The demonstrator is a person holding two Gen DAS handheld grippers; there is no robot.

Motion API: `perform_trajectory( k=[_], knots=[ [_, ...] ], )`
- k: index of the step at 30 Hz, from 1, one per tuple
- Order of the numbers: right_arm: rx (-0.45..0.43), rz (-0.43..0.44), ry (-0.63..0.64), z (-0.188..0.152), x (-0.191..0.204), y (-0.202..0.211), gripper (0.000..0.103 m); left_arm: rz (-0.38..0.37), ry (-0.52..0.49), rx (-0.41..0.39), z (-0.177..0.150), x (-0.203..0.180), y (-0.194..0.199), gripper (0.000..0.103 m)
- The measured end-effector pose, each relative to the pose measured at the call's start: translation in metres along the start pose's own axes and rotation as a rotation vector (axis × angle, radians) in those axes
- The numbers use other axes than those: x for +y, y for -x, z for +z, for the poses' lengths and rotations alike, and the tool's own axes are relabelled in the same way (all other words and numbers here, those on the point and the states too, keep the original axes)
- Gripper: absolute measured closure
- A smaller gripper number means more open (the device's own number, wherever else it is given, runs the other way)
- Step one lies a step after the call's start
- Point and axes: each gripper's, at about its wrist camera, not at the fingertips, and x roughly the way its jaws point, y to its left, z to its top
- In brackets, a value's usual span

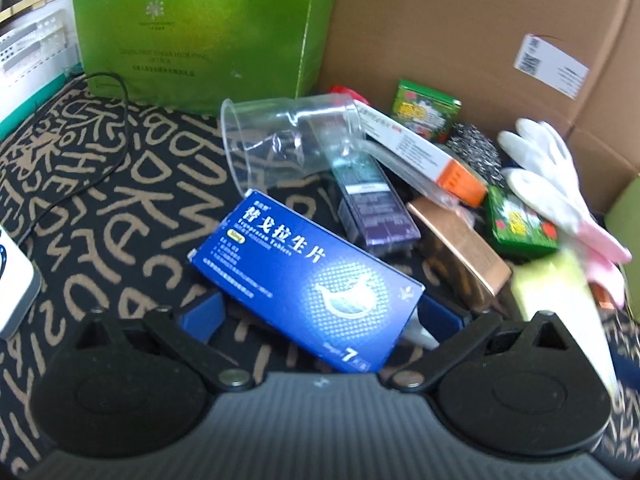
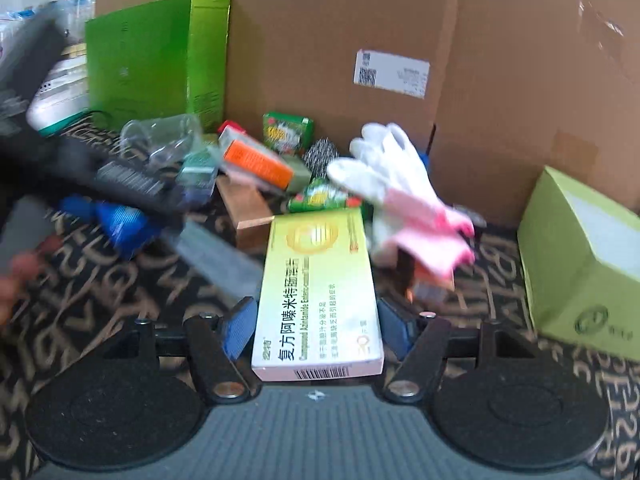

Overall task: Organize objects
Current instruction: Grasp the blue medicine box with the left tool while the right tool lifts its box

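My left gripper (image 1: pixel 320 316) is shut on a blue medicine box (image 1: pixel 304 280), held tilted above the patterned cloth (image 1: pixel 100 208). My right gripper (image 2: pixel 316 328) is shut on a yellow-green medicine box (image 2: pixel 316 292), which shows blurred at the right of the left wrist view (image 1: pixel 560 300). Behind both lies a pile: a clear plastic cup (image 1: pixel 288 140) on its side, a white and orange box (image 1: pixel 420 152), a dark purple box (image 1: pixel 372 208), a copper box (image 1: pixel 460 248), two green packets (image 1: pixel 424 110) (image 1: pixel 520 220), a steel scourer (image 1: pixel 476 152) and white and pink gloves (image 1: pixel 556 184).
A tall green gift box (image 1: pixel 192 28) stands at the back left. A big cardboard box (image 2: pixel 360 40) walls the back. A pale green carton (image 2: pixel 584 264) sits at the right. A black cable (image 1: pixel 80 184) crosses the cloth. A white device (image 1: pixel 16 288) lies at the left edge.
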Motion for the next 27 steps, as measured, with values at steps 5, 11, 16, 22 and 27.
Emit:
perform_trajectory(
  k=[5,11,16,22,27],
  knots=[
    [-0.011,0.029,-0.032,-0.013,-0.006,0.02,0.033,-0.015,-0.055,-0.047,-0.004,-0.012,0.0,0.009],
    [-0.009,0.051,-0.047,-0.018,-0.01,0.031,0.033,-0.125,-0.066,-0.005,-0.03,-0.002,0.036,0.026],
    [-0.025,0.061,-0.06,-0.01,-0.009,0.028,0.033,-0.057,-0.051,-0.163,-0.023,-0.007,0.068,0.0],
    [-0.008,0.037,-0.035,-0.004,-0.006,0.016,0.033,0.043,-0.094,-0.031,-0.01,-0.009,0.02,0.0],
    [0.023,0.024,-0.033,-0.005,-0.008,0.005,0.032,0.038,-0.045,-0.036,-0.011,0.007,0.005,0.0]
  ],
)
